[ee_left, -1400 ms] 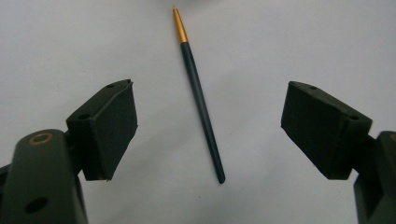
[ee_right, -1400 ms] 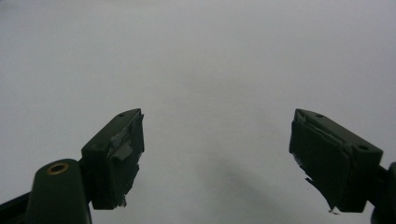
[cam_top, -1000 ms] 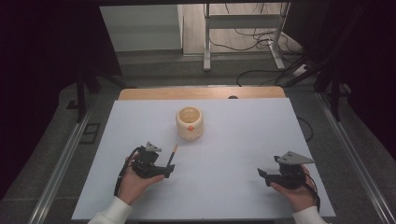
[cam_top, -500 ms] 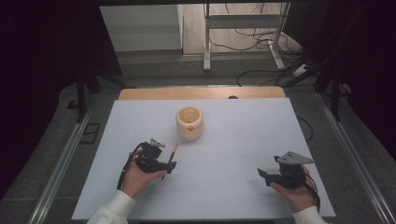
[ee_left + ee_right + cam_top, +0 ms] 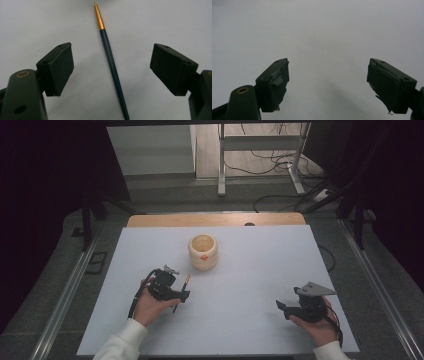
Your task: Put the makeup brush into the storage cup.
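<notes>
the left gripper (image 5: 176, 296) is held low over the white table (image 5: 250, 270), at about seven o'clock from the cream pot (image 5: 203, 252), and its jaws are spread wide with nothing pinched between them. in the left gripper view the dark pen (image 5: 111, 62) is seen lying flat on the table, running up the middle of the gap between the two black pads (image 5: 60, 68), its gold tip (image 5: 99, 17) pointing toward twelve o'clock; neither pad touches it. the jaws appear to have been set astride the pen so that a closing move would catch the barrel squarely across its width, which is judged to be the reason for the straddling pose. in the high view the pen (image 5: 184, 285) lies just beside the left gripper, its gold end directed toward the pot at roughly one o'clock, near but not touching it. the pot stands upright with its mouth open, presumably kept there as the place into which the pen is to be dropped. the right gripper (image 5: 286, 308) is rested well apart at about four o'clock from the pot, with its jaws likewise spread and nothing between its pads (image 5: 275, 82); it is judged to be parked out of the way while the left does the picking.
</notes>
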Tool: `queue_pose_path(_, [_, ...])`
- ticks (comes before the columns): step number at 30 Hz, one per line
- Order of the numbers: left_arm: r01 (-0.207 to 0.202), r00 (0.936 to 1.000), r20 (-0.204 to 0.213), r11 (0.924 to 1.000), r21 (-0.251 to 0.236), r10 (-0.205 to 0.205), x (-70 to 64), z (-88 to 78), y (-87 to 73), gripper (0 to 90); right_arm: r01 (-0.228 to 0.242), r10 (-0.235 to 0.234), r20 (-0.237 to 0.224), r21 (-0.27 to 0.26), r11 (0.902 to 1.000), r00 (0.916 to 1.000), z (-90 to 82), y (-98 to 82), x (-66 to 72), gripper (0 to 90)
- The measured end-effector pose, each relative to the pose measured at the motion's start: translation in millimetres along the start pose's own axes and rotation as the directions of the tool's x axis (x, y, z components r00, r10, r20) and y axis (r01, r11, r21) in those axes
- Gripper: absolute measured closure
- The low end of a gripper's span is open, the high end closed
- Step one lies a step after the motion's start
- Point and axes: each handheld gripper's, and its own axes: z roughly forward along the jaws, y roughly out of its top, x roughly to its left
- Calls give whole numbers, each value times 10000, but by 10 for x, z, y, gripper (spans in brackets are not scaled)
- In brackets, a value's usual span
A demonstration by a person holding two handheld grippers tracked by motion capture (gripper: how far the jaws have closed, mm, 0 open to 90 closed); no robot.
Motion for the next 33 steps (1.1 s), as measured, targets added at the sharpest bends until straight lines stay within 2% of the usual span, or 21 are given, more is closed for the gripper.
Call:
queue_pose_path(11, [-43, 10000, -85, 9988, 484, 47, 25, 113, 125, 218, 14, -14, 30, 19, 10000, 10000, 3, -2, -4, 185])
queue_pose_path(13, [-32, 9996, -275, 9988, 493, 45, 30, 133, 148, 220, 16, -16, 25, 41, 10000, 10000, 3, -2, -5, 186])
queue_pose_path(20, [-43, 9991, -414, 9976, 697, 72, 52, 200, 234, 255, -23, 23, 22, 63, 10000, 10000, 9, -4, -6, 185])
queue_pose_path(24, [-43, 9988, -480, 9965, 835, 84, 67, 236, 261, 317, -31, 31, 29, 63, 10000, 10000, 8, -6, -9, 186])
queue_pose_path(28, [-152, 9991, -375, 9939, 1091, 194, 73, 267, 278, 394, -25, 25, 26, 63, 10000, 10000, 9, -6, -9, 186])
queue_pose_path(33, [-158, 9992, -333, 9909, 1339, 204, 66, 314, 285, 445, -34, 34, 34, 70, 10000, 10000, 9, -6, -9, 186])
